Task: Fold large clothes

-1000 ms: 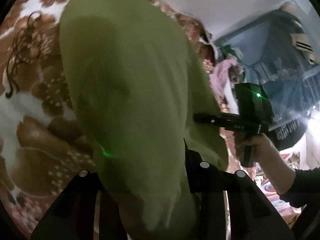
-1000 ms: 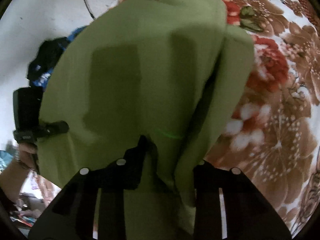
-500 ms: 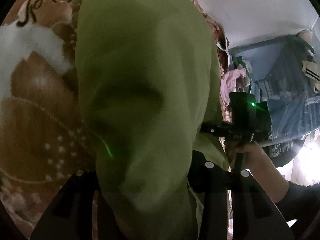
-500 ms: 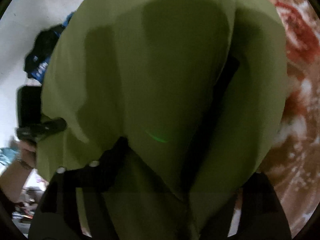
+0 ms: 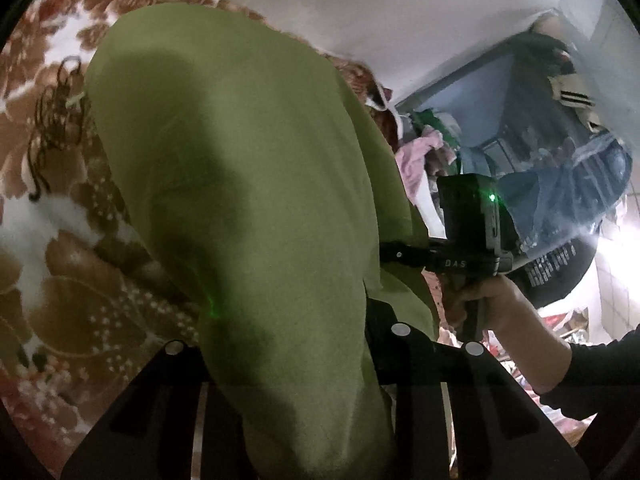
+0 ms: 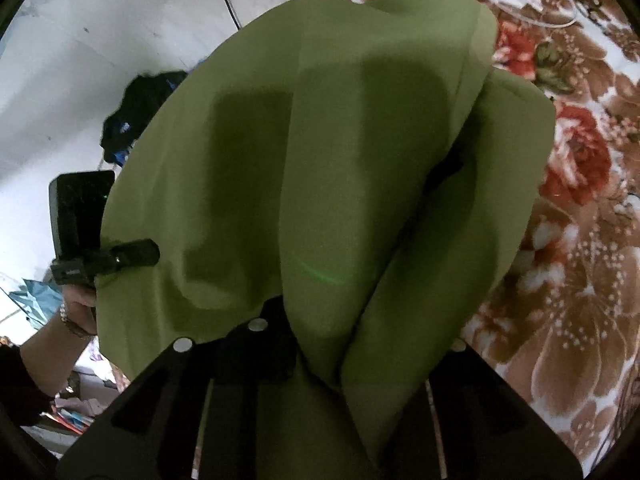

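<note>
A floral blanket (image 5: 72,264) in brown, white and red covers the bed and fills the left of the left wrist view and the right of the right wrist view (image 6: 580,280). Over it hangs the green garment (image 5: 248,184), a broad sheet of cloth held up between both tools and draping toward the far side, its lower end resting near the blanket's far part (image 6: 360,120). Far right in the left wrist view stands a heap of mixed clothes (image 5: 560,168) against a white wall (image 5: 400,8).

The left claw (image 5: 288,360) is closed on the garment: cloth bunches between its two black fingers and spills over them. In the right wrist view its tip (image 6: 132,254) pinches the garment's left edge, with the person's left hand (image 6: 76,304) below.

The right claw (image 6: 340,360) likewise clamps a thick fold of the garment. From the left wrist view it bites the cloth's right edge (image 5: 394,254), gripped by the right hand (image 5: 488,300).
</note>
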Tool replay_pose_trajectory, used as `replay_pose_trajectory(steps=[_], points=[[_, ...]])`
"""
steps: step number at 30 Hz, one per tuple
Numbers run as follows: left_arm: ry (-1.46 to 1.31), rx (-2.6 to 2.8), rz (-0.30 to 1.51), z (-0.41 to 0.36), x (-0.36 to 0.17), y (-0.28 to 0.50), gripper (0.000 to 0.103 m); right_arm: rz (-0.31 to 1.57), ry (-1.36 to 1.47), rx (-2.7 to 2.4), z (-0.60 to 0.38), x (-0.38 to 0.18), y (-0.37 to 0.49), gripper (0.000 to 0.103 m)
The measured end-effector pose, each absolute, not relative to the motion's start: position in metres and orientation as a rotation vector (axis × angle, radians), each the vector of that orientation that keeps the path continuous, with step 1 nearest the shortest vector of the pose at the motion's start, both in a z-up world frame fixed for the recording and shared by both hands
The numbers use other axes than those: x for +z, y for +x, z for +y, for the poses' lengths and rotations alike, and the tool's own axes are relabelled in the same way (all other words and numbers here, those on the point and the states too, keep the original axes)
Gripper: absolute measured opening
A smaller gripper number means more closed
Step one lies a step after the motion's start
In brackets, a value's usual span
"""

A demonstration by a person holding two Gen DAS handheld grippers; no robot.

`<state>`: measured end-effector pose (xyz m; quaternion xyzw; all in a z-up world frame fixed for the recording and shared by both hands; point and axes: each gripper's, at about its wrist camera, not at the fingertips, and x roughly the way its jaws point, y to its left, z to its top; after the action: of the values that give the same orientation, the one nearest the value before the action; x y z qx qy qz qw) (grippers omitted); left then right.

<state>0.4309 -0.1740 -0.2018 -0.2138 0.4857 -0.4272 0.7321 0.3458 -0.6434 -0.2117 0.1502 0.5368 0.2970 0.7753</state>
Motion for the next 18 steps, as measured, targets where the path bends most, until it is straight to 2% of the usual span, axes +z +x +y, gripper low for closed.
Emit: replay_pose_trajectory(steps=[9, 13, 18], points=[[-0.401, -1.041, 1.026, -0.212, -0.125, 0.397, 0.026, 1.081, 0.369, 0.589, -0.699, -0.129, 0.284, 0.017], [-0.359, -1.142, 1.052, -0.279, -0.099, 0.369, 0.026, 1.068, 0.411, 0.490, -0.769, -0.103, 0.221, 0.017], [-0.300, -1.274, 1.089, -0.378, -0.092, 0.318, 0.026, 1.065, 0.446, 0.370, -0.847, -0.090, 0.135, 0.017]])
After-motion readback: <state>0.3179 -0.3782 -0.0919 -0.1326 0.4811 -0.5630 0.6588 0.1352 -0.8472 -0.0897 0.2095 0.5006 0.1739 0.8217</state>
